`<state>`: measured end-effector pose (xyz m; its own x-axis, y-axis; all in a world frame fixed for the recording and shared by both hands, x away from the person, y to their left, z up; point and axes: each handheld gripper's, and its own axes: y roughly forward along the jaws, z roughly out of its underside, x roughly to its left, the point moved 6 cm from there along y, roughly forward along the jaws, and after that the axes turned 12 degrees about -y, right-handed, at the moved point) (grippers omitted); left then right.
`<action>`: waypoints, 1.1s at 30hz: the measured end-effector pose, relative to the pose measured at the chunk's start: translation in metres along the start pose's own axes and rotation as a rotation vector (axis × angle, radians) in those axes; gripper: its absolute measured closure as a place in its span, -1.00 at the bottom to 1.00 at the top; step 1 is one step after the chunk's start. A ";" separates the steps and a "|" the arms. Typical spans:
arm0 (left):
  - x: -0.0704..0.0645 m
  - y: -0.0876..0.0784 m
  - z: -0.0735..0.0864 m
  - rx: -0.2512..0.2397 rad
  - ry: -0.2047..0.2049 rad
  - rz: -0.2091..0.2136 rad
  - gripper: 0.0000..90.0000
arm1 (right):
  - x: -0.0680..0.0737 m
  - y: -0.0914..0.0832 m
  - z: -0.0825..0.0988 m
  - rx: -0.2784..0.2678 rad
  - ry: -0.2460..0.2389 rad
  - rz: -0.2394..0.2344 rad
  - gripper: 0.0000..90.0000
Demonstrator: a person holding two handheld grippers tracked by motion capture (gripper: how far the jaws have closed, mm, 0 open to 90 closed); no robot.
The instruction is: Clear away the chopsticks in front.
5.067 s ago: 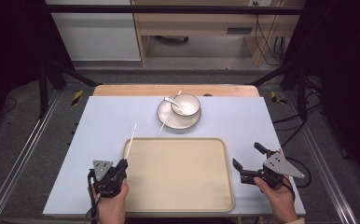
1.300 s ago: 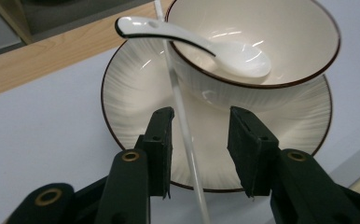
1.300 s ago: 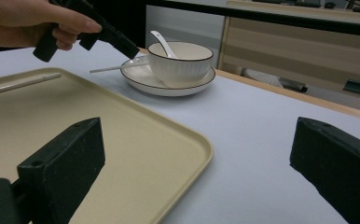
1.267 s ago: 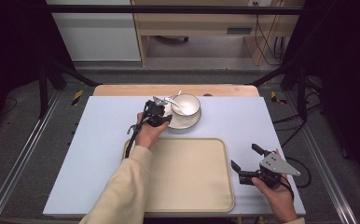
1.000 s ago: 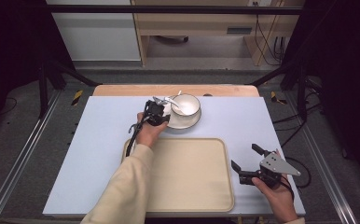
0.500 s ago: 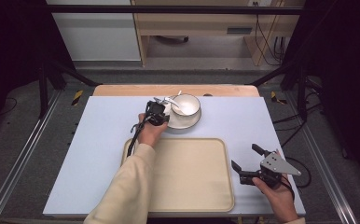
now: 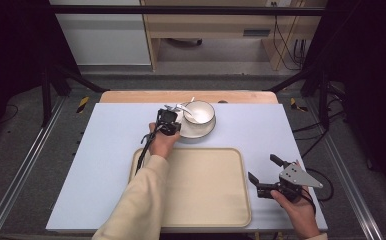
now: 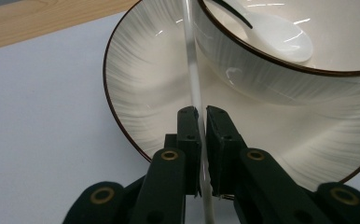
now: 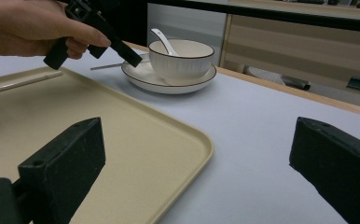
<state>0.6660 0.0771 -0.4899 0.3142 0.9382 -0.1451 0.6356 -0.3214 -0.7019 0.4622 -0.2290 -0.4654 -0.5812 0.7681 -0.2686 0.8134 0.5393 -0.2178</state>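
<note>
Pinching a thin white stick (image 8: pixel 194 88) that leans on the plate (image 8: pixel 141 84) near the table's far edge, the left gripper (image 8: pixel 200 116) seems mid-pickup; a lift likely follows. Right gripper (image 7: pixel 263 175) gapes empty.

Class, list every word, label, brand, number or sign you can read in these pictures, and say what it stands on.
None: no readable text on the white ribbed bowl, the dark-rimmed white plate, the beige plastic tray or the black grippers.

Bowl (image 7: pixel 200 111) and saucer (image 8: pixel 145 88) were white with dark rims, faint ribbing; tray (image 7: pixel 201 200) was beige, desk (image 7: pixel 96 165) pale lavender.
</note>
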 end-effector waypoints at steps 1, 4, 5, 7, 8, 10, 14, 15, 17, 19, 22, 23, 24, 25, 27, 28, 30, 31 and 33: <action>0.000 0.000 0.000 0.002 0.000 -0.004 0.86 | 0.000 0.000 0.000 0.000 0.000 0.000 -0.92; 0.001 -0.001 0.001 0.004 -0.002 -0.013 0.89 | 0.000 0.000 0.000 0.001 0.001 0.000 -0.92; 0.002 -0.001 0.001 0.002 -0.002 -0.013 0.89 | 0.000 0.000 0.000 -0.001 0.001 0.000 -0.92; 0.002 -0.001 0.001 0.001 -0.003 -0.024 0.89 | 0.000 0.000 0.000 -0.001 0.002 0.000 -0.92; 0.002 -0.001 0.001 0.001 -0.003 -0.024 0.90 | 0.000 0.000 0.000 0.000 0.001 -0.001 -0.92; 0.004 -0.003 0.001 -0.012 -0.016 -0.041 0.90 | 0.000 0.000 0.000 0.000 0.002 -0.001 -0.92; 0.007 -0.010 0.001 -0.038 -0.028 -0.052 0.90 | 0.000 0.000 0.000 -0.002 0.001 -0.001 -0.92; 0.007 -0.010 0.001 -0.038 -0.028 -0.052 0.90 | 0.000 0.000 0.000 -0.002 0.001 -0.001 -0.92; 0.011 -0.016 0.001 -0.048 -0.032 -0.059 0.90 | 0.000 0.001 0.000 -0.001 -0.001 -0.003 -0.92; 0.015 -0.022 0.001 -0.061 -0.040 -0.065 0.90 | 0.001 0.001 0.000 -0.002 -0.005 -0.005 -0.92; 0.025 -0.037 0.004 -0.086 -0.066 -0.077 0.90 | 0.002 0.001 -0.001 -0.003 -0.005 -0.007 -0.92; 0.027 -0.041 0.006 -0.093 -0.071 -0.081 0.90 | 0.002 0.002 -0.001 -0.004 -0.004 -0.007 -0.92; 0.028 -0.046 0.007 -0.103 -0.077 -0.079 0.90 | 0.002 0.002 -0.001 -0.004 -0.005 -0.008 -0.92; 0.030 -0.051 0.009 -0.114 -0.079 -0.079 0.90 | 0.002 0.002 -0.001 -0.002 -0.006 -0.008 -0.92; 0.032 -0.057 0.011 -0.124 -0.077 -0.084 0.90 | 0.003 0.002 -0.001 -0.002 -0.005 -0.010 -0.92; 0.032 -0.057 0.011 -0.124 -0.077 -0.084 0.90 | 0.003 0.003 -0.001 -0.002 -0.007 -0.011 -0.92; 0.036 -0.068 0.014 -0.153 -0.100 -0.088 0.90 | 0.004 0.003 -0.001 -0.003 -0.007 -0.012 -0.92; 0.036 -0.068 0.014 -0.153 -0.100 -0.088 0.90 | 0.004 0.003 -0.001 -0.003 -0.007 -0.012 -0.92; 0.038 -0.081 0.018 -0.183 -0.125 -0.086 0.90 | 0.005 0.003 -0.002 -0.004 -0.007 -0.012 -0.92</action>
<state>0.6136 0.1410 -0.4515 0.1706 0.9681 -0.1834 0.7774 -0.2466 -0.5786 0.4615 -0.2229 -0.4653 -0.5908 0.7593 -0.2727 0.8066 0.5497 -0.2172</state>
